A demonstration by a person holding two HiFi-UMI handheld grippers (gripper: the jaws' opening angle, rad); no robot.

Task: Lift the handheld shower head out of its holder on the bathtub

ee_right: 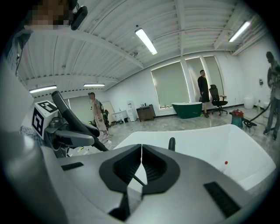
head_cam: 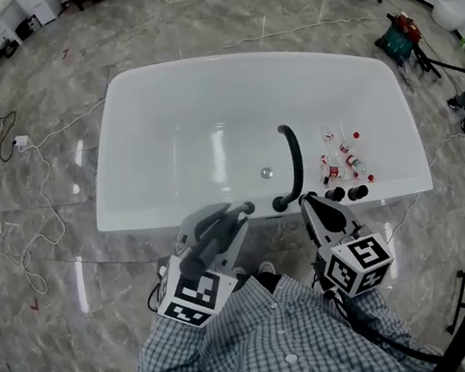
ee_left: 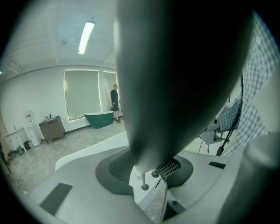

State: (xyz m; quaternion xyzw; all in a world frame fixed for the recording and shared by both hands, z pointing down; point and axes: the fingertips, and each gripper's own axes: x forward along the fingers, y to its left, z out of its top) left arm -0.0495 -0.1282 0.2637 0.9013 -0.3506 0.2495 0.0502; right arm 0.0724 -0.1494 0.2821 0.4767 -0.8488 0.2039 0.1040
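Note:
The handheld shower head (head_cam: 215, 231) is a dark grey wand; my left gripper (head_cam: 231, 218) is shut on it near the front rim of the white bathtub (head_cam: 136, 91). In the left gripper view the wand (ee_left: 175, 74) fills the frame, clamped between the jaws of the left gripper (ee_left: 153, 177). The right gripper view shows the shower head (ee_right: 70, 114) slanting across the left gripper. My right gripper (head_cam: 314, 204) hovers shut and holding nothing beside the black curved spout (head_cam: 293, 156). Its jaws meet in the right gripper (ee_right: 141, 164) view, with the spout (ee_right: 172, 143) beyond.
Two black knobs (head_cam: 345, 194) sit on the rim right of the spout. Small bottles (head_cam: 342, 161) lie inside the tub's right end. Cables (head_cam: 37, 215) trail over the marble floor at left. People (ee_right: 203, 92) stand far off by a green tub (ee_right: 189, 108).

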